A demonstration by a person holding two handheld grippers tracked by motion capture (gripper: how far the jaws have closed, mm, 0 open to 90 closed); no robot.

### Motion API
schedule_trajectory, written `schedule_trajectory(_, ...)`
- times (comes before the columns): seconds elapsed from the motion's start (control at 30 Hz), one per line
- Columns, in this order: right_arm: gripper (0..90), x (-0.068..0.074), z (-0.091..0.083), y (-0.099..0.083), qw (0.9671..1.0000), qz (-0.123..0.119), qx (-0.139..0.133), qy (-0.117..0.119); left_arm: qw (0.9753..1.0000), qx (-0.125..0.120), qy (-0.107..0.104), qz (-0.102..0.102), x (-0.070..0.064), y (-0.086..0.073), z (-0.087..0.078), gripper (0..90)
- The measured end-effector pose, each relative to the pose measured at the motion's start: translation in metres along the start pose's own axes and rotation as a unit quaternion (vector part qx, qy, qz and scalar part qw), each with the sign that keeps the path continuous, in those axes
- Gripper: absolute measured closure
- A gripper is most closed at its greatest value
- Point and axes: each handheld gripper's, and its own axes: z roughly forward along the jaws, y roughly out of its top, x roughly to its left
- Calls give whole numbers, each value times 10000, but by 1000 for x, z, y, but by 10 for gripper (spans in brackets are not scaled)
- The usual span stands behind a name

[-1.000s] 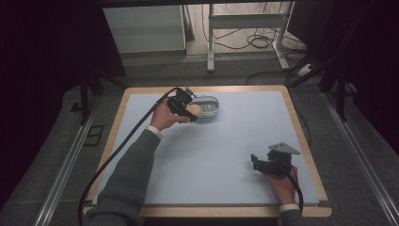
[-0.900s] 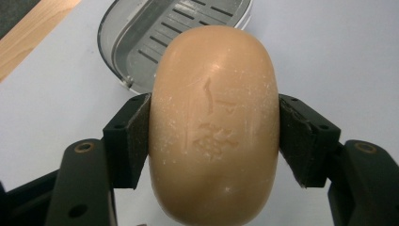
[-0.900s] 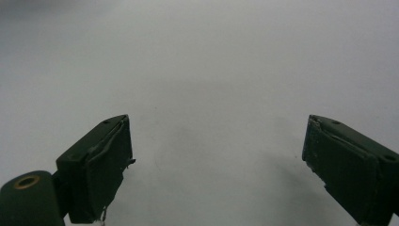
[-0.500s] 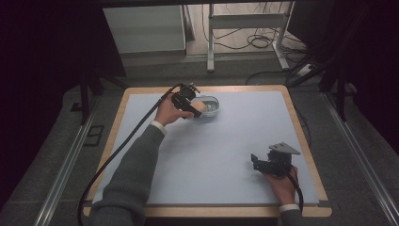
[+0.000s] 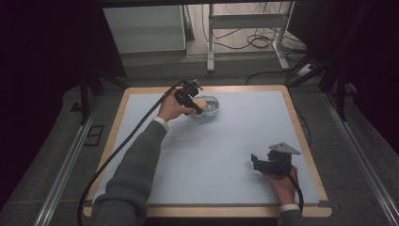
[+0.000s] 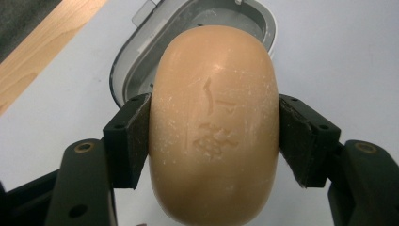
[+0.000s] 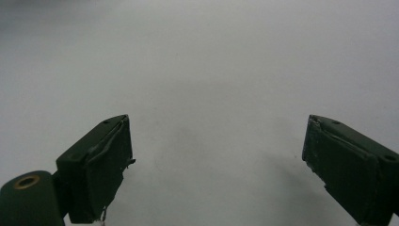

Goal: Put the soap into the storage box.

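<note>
Soap bar (image 6: 214, 127), tan, oval, clamped across its sides by left gripper (image 6: 214, 136), held just over open grey soap dish (image 6: 141, 56) at upper centre of high view. Right gripper (image 7: 216, 165) spread wide, gripping nothing, low over pale blue mat (image 5: 235, 141) at lower right.

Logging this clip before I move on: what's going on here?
A person works at a table with a gripper in each hand. The left gripper is shut on a tan bar of soap, clamped across its sides, and holds it over an open grey soap dish near the far edge of the light blue mat. The soap looks lifted, not seated in the dish. The right gripper sits near the mat's near right corner, jaws wide apart with nothing between them.
</note>
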Motion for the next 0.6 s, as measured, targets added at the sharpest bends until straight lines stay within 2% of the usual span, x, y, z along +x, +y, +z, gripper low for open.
schedule_trajectory(0.37, 88, 0, 0, 0, 10000, -3, -5, -10, 9999, 71, -27, 133, 9, 23, 20, 327)
schedule_trajectory(0.53, 88, 0, 0, 0, 10000, 5, -9, -6, 9998, 86, -73, 188, 8, 28, 31, 327)
schedule_trajectory(0.6, 88, 0, 0, 0, 10000, 3, -10, -7, 9996, 166, -67, 239, 9, 30, 36, 327)
